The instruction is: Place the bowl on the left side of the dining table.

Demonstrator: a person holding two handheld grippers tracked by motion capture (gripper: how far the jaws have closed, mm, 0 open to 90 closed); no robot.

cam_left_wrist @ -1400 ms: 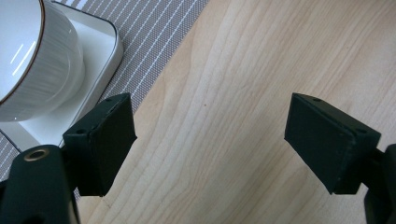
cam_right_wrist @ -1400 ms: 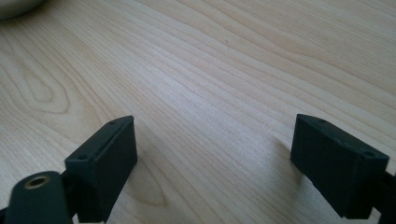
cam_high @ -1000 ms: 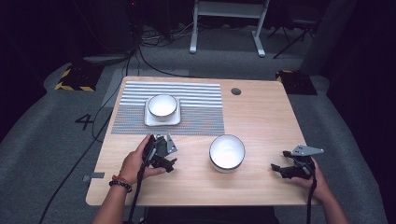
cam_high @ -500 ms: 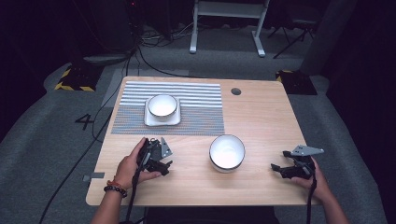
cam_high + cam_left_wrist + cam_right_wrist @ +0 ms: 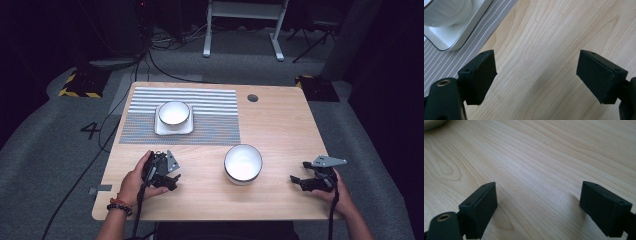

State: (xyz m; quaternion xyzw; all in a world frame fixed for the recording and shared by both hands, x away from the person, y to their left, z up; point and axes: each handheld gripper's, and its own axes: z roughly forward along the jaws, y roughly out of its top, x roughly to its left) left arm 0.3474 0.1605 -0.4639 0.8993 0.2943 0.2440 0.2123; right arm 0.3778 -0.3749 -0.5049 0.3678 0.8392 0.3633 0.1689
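Observation:
A white bowl (image 5: 243, 163) stands on the bare wood at the near middle of the table. A second white bowl (image 5: 173, 113) sits on a square white plate (image 5: 161, 131) on the striped placemat (image 5: 210, 120). My left gripper (image 5: 173, 180) rests low over the wood to the left of the near bowl, open, with nothing between its fingers. In the left gripper view (image 5: 536, 67) the plate (image 5: 451, 40) and its bowl (image 5: 446, 11) lie at the top left. My right gripper (image 5: 299, 173) is at the near right, open over bare wood (image 5: 539, 195).
The wooden table (image 5: 280, 125) has a round cable hole (image 5: 252, 97) at its back right. A rim of the near bowl (image 5: 431, 123) shows at the top left of the right gripper view. Cables and a metal stand (image 5: 245, 25) lie on the grey floor beyond.
My left gripper has slid a little toward the table's near edge. The right gripper and both bowls have stayed put.

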